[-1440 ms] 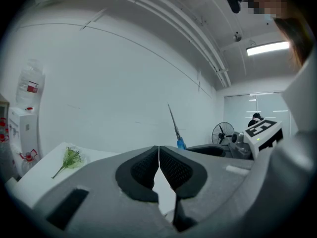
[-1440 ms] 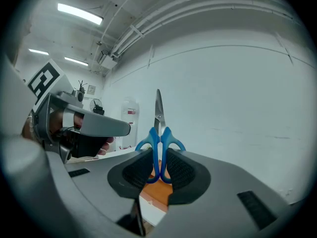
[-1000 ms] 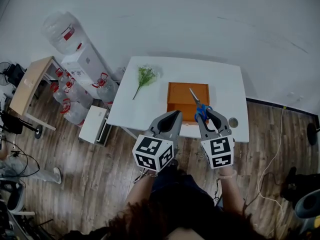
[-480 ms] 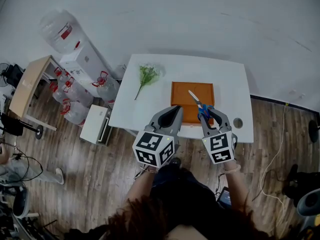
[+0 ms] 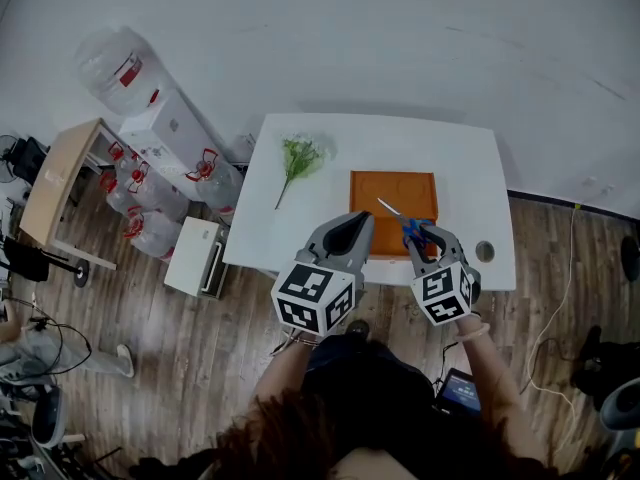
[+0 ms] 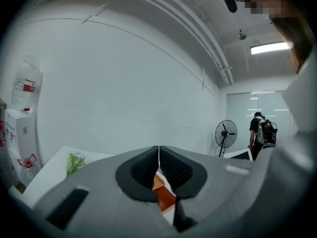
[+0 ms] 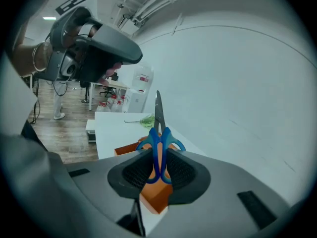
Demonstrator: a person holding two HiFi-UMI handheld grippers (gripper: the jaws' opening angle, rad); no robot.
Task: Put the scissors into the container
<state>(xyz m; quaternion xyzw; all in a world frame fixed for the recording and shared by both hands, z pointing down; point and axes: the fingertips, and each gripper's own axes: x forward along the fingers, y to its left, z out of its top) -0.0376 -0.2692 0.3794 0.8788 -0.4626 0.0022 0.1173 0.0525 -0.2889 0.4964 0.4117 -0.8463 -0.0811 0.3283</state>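
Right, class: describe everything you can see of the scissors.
The scissors have blue, plastic-looking loop handles and grey metal blades, closed together. The right gripper pinches the handles between its pads, with the blades pointing forward, away from it. In the head view they are held over the near right part of the orange container, tips aimed towards its middle. Nothing else is seen touching them, and they are not yet set down inside.

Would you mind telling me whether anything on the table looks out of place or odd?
Only the green sprig: it lies loose on the white table, left of the orange container and apart from it. Nothing looks spilled or damaged.
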